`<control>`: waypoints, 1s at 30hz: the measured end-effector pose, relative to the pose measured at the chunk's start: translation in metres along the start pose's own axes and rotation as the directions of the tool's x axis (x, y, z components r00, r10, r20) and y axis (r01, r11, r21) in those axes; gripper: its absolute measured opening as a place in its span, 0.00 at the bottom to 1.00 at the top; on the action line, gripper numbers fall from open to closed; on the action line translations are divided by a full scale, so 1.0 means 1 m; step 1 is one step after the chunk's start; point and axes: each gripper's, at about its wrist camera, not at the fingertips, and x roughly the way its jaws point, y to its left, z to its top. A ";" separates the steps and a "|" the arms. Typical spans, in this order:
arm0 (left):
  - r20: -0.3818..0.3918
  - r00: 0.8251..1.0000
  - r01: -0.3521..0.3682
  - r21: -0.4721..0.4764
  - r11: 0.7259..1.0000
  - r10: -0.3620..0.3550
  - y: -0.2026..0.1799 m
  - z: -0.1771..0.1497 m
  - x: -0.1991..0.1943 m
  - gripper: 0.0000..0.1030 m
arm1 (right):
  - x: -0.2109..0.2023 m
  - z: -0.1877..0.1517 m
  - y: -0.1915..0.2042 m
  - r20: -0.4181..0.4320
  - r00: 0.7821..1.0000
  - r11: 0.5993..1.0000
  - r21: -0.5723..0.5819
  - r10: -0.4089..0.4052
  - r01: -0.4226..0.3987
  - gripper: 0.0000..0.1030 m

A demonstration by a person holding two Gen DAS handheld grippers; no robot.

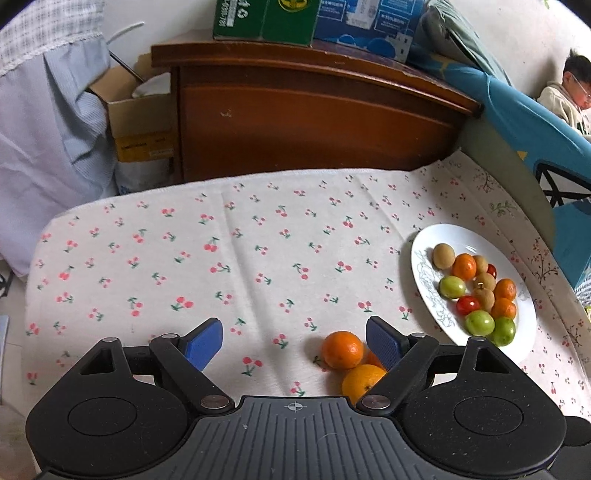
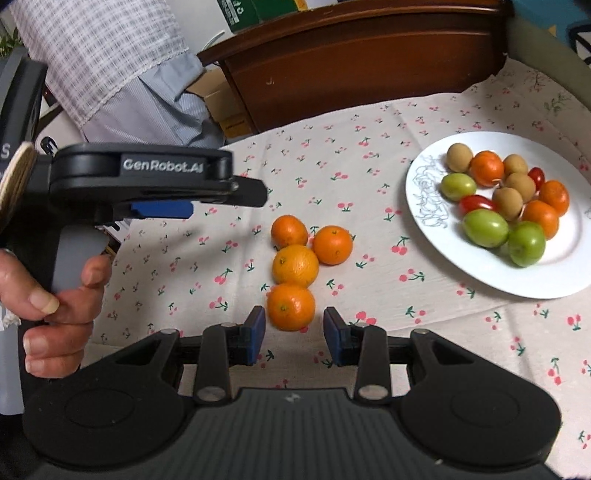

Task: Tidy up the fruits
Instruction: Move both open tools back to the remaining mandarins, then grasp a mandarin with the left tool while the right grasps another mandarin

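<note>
Several small oranges lie in a cluster on the cherry-print tablecloth (image 2: pixel 443 332). The nearest orange (image 2: pixel 291 306) sits on the cloth between the tips of my right gripper (image 2: pixel 294 319). That gripper is open, with a thin gap showing on either side of the fruit. A hand holds my left gripper (image 2: pixel 255 194) up at the left, above the cloth. In the left wrist view my left gripper (image 1: pixel 293 328) stands wide open and empty. An orange (image 1: pixel 342 350) lies just inside its right finger. A white plate (image 2: pixel 554 273) (image 1: pixel 424 258) holds green fruits, small oranges, brown longans and cherry tomatoes.
A dark wooden cabinet (image 1: pixel 314 122) stands behind the table with boxes (image 1: pixel 266 18) on top. Pale fabric (image 1: pixel 48 129) hangs at the left beside a cardboard box (image 1: pixel 140 122). A person (image 1: pixel 569 92) sits at the far right beyond blue furniture (image 1: pixel 517 110).
</note>
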 end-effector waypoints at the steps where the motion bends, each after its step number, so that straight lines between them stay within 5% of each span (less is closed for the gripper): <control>1: -0.002 1.000 0.001 0.002 1.000 -0.001 -0.001 0.000 0.001 0.82 | 0.002 0.000 0.001 -0.003 1.000 1.000 -0.005 -0.003 0.003 0.35; 12: -0.049 0.998 0.050 0.011 0.999 -0.049 -0.009 -0.006 0.022 0.61 | 0.008 -0.003 0.007 -0.009 1.000 0.999 -0.045 -0.012 0.012 0.28; 30: -0.052 0.992 0.115 0.004 0.993 -0.115 -0.016 -0.015 0.035 0.27 | -0.011 0.004 -0.018 0.018 1.000 0.996 0.093 -0.019 0.017 0.28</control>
